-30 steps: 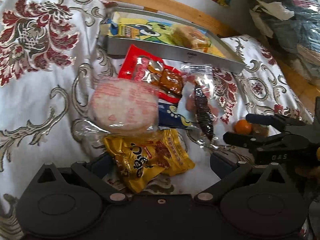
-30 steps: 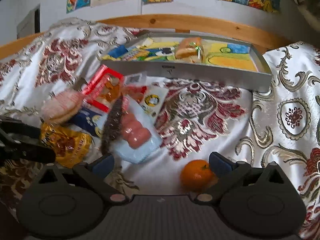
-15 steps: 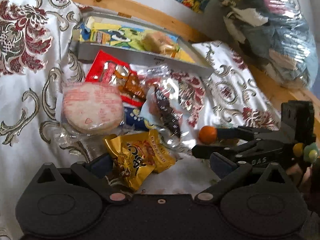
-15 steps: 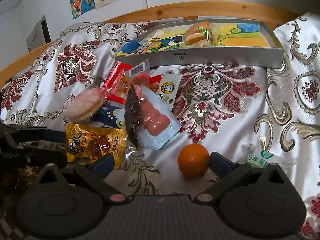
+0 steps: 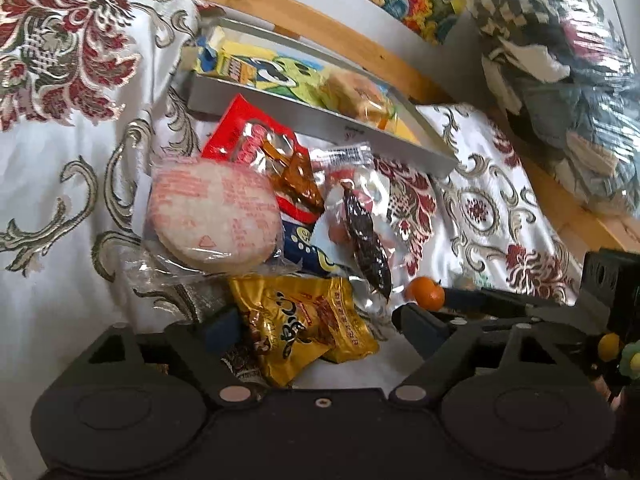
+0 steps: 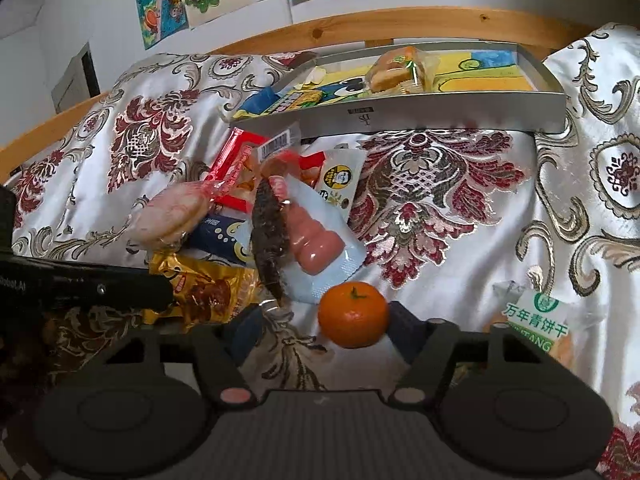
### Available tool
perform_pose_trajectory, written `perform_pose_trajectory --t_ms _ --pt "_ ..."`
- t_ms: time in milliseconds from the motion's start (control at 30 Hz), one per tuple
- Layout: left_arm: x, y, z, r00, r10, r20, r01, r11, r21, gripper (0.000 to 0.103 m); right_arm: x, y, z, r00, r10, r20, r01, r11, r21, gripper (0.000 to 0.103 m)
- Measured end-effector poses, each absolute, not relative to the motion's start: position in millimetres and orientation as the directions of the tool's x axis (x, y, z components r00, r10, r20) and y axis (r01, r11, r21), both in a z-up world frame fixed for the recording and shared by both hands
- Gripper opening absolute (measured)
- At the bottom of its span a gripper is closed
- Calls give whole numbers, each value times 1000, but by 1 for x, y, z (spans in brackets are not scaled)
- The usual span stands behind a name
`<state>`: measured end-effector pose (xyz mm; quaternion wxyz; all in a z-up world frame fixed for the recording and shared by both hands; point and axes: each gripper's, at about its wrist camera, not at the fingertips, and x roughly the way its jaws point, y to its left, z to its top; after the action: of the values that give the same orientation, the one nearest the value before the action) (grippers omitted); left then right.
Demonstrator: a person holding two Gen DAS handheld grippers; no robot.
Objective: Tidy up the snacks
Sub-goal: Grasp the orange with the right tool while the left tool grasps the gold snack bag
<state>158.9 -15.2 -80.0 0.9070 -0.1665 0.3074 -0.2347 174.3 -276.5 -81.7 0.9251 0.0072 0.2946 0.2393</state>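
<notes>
Right wrist: tangerine stem-up.

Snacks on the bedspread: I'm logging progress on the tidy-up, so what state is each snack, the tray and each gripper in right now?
Orange: loose on the bedspread, between the open right gripper's fingers.
Gold snack bag: sealed, between the open left gripper's fingers.
Round rice cake pack: sealed, on top of the pile.
Bread pack: inside the tray.
Tray: open, partly filled.
Right gripper: open.
Left gripper: open.
</notes>
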Motion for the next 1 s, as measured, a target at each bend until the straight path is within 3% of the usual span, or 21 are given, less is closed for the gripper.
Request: perform_pose_trajectory --t_ms 167,300,400,600,767,1000 --pt "154 -13 -76 728 -521 -445 321 833 -450 75 175 -277 -82 720 443 -534 -429 889 159 57" --pt "154 -11 -75 728 -540 -421 325 814 -482 58 176 -280 -83 718 464 -519 -430 882 193 49" --pt "155 -14 -77 706 -574 -414 352 792 -499 51 176 -280 -84 717 473 -512 -430 878 209 48" --pt "160 -33 -81 694 -562 -450 379 816 -436 47 176 -279 -84 720 475 -506 -429 878 214 47" --pt "168 -42 -90 686 -510 -519 332 854 -400 31 175 -278 -85 724 474 -501 -428 878 214 47" --pt "165 -41 -91 693 -493 -526 315 864 -393 28 164 -271 -81 742 460 -488 -422 886 193 41"
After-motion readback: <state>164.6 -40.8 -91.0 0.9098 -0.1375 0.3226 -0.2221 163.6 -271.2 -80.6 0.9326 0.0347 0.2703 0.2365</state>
